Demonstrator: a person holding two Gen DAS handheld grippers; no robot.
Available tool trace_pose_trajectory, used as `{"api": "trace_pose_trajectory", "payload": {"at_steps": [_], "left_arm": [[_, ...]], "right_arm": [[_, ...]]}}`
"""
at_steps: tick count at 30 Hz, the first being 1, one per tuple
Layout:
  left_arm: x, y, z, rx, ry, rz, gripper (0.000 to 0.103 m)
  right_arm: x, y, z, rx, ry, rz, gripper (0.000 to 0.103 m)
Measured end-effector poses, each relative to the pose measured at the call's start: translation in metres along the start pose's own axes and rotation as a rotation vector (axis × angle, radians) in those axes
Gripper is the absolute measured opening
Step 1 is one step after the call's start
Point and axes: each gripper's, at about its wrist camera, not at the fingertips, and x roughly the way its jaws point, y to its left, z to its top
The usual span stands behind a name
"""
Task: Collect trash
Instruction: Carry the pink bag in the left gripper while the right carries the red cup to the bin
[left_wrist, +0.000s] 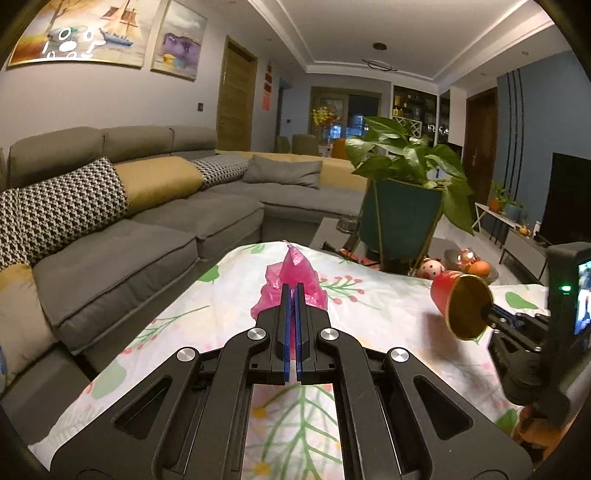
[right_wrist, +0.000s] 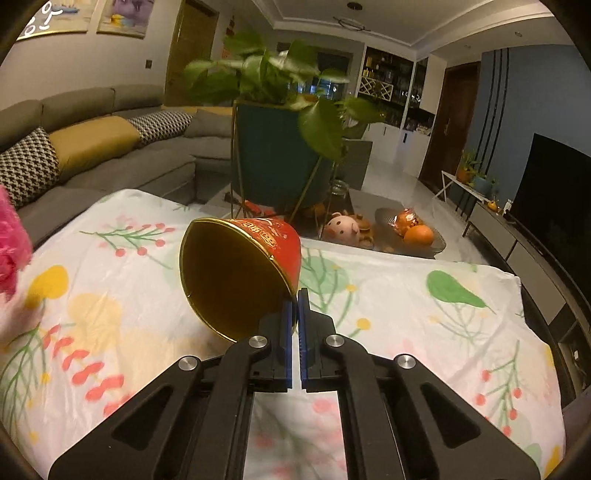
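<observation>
left gripper (left_wrist: 294, 291) jaws clenched on pink plastic bag (left_wrist: 291, 275), lifted over bench (left_wrist: 388, 325) | right gripper (right_wrist: 295, 301) jaws clamped on red paper cup (right_wrist: 240, 273) rim, aloft | both pieces picked up; no bin visible, disposal pending

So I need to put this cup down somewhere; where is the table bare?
Free: the floral cloth to the right of the red paper cup held by the right gripper, and between cup and pink bag. Crowded: the far end, by planter, plush toy and fruit dish.
</observation>
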Motion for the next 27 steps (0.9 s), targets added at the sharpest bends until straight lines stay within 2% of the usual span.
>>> {"api": "trace_pose_trajectory", "payload": {"at_steps": [9, 16, 22, 27], "left_arm": [[-0.055, -0.025, 0.003, 0.02, -0.022, -0.048, 0.001], [-0.118, -0.076, 0.004, 0.076, -0.056, -0.137, 0.001], [-0.172, -0.139, -0.009, 0.136, -0.06, -0.279, 0.001], [-0.216, -0.207, -0.026, 0.187, -0.06, -0.456, 0.001]], "right_arm": [[-0.092, -0.053, -0.019, 0.028, -0.077, 0.037, 0.004], [-0.175, -0.103, -0.049, 0.029, -0.14, 0.023, 0.004], [-0.237, -0.164, -0.087, 0.059, -0.167, -0.052, 0.004], [-0.284, -0.233, -0.124, 0.135, -0.177, -0.155, 0.004]]}}
